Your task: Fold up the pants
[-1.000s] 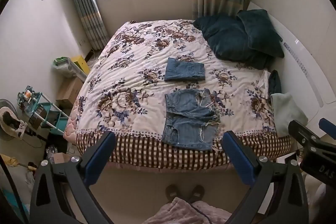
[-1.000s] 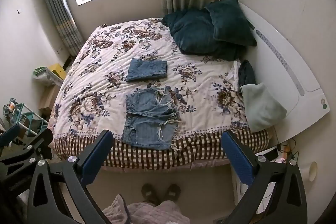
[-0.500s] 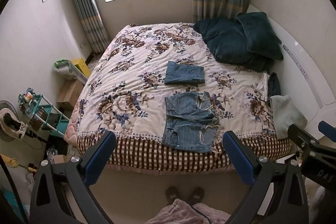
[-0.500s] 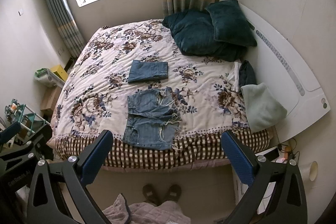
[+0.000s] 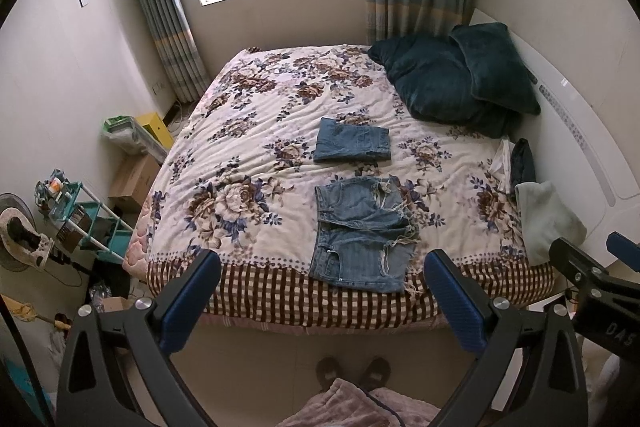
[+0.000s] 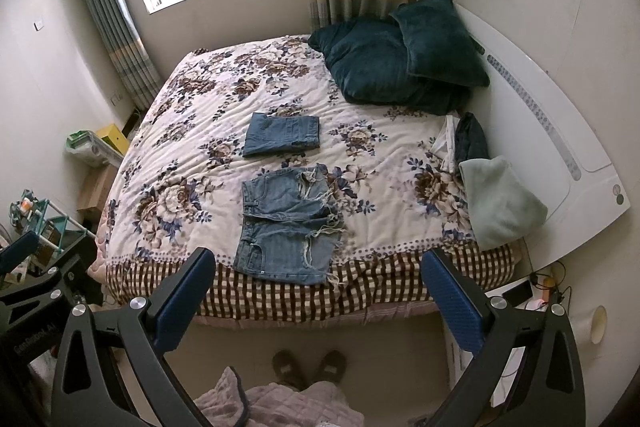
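Denim shorts (image 5: 362,231) lie flat near the bed's (image 5: 280,291) front edge, unfolded, frayed hems to the right. A folded denim piece (image 5: 352,145) sits just beyond. Left hand-held gripper (image 5: 320,301) and right hand-held gripper (image 6: 318,301) hang above the floor, short of the shorts, both spread wide, grasping nothing.

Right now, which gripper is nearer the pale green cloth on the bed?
Right. Right gripper hovers just short of the pale green cloth; left gripper is farther left, facing the unfolded denim shorts.
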